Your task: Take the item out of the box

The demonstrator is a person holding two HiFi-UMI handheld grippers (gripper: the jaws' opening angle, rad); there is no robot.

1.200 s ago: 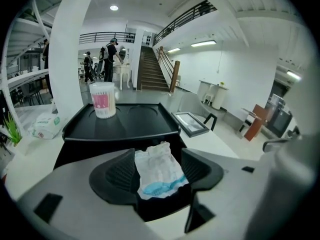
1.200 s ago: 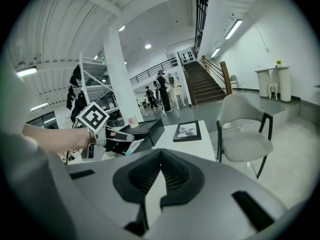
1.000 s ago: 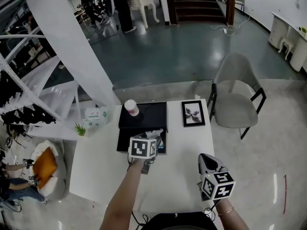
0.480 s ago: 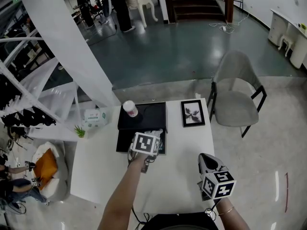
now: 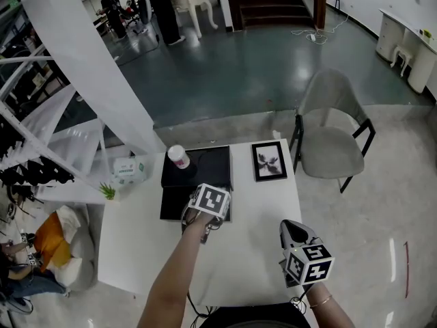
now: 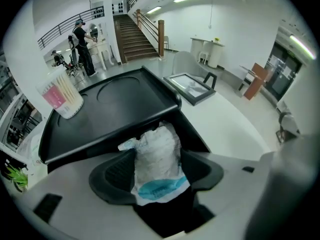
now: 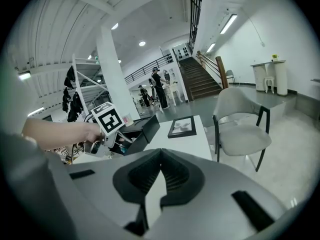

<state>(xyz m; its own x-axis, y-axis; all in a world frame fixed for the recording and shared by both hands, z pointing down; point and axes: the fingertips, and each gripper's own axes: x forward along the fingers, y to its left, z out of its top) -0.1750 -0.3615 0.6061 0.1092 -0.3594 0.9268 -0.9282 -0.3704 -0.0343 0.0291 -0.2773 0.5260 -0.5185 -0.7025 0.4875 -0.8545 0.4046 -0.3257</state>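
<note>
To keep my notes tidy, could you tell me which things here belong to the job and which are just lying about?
Job: black box; white packet, clamped in the left gripper's jaws at the box.
Lying about: cup of sticks on the lid; framed picture; grey chair; right gripper, jaws shut on nothing.
</note>
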